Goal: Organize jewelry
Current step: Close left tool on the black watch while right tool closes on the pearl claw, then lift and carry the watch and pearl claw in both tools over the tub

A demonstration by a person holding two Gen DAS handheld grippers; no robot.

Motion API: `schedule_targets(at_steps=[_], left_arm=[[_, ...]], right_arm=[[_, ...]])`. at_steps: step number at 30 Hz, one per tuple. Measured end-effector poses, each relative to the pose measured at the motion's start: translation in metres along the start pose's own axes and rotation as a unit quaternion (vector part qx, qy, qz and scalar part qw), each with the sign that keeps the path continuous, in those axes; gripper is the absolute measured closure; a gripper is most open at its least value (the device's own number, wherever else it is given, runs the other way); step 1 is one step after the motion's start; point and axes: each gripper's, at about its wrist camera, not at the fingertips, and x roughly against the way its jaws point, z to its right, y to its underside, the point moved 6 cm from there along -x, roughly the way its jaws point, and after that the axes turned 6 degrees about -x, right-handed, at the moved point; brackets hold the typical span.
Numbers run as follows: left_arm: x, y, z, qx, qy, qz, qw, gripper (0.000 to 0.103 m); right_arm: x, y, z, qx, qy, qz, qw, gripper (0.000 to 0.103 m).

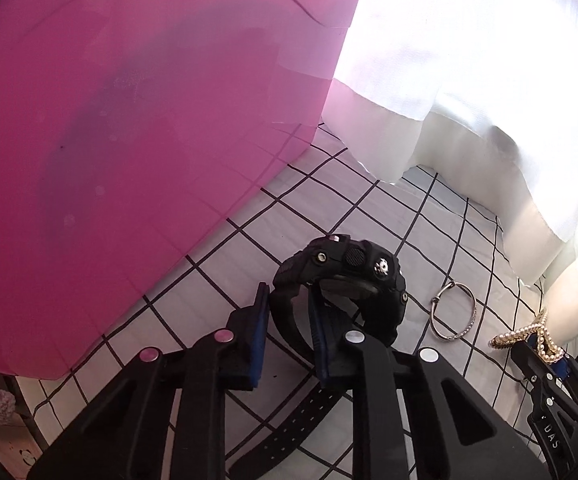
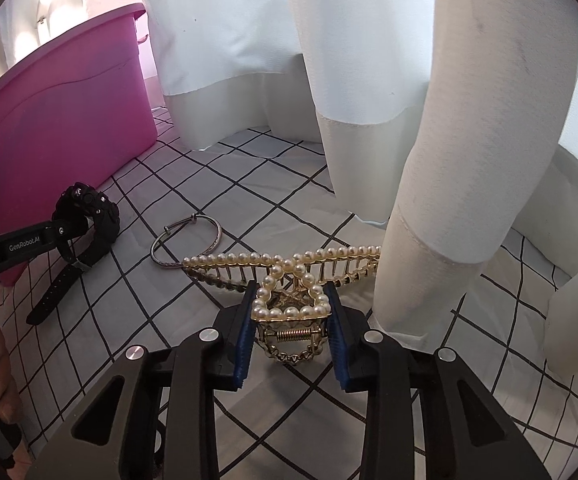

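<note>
Checked cloth (image 2: 193, 184), one watch (image 1: 345, 276), one bangle (image 2: 187, 242), one pearl clip (image 2: 289, 280)

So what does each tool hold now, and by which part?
The left tool grips the black watch by its strap near the case. The right tool grips the pearl hair clip by its handle end.

Left wrist view: you look down along your left hand-held gripper (image 1: 287, 312), close over the checked cloth (image 1: 429, 232), the pink bin (image 1: 149, 120) filling the left.
Right wrist view: you look down along your right hand-held gripper (image 2: 291, 312), close, toward the white curtain (image 2: 369, 80).
Shared: both show the black watch (image 1: 353, 272), the silver bangle (image 1: 455, 312), the pearl hair clip (image 1: 529, 336) and each other's gripper.
</note>
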Motion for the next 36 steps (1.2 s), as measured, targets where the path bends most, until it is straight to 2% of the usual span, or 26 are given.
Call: schedule_targets(at_steps=[13,24,36], left_arm=[[0.025,0.008,0.002,-0.026,0.026,0.008,0.9993,0.09],[0.051,0.009,0.011,-0.047,0.031,0.021,0.9982,0.09],[0.122,-0.004,0.024,-0.066,0.043,0.04,0.9961,0.09]], right_arm=[[0.027,0.004,-0.008,-0.002,-0.018,0.015,1.0,0.073],[0.05,0.003,-0.01,-0.001,-0.026,0.021,0.999,0.073],[0.125,-0.019,-0.018,0.01,-0.043,0.048,0.998,0.073]])
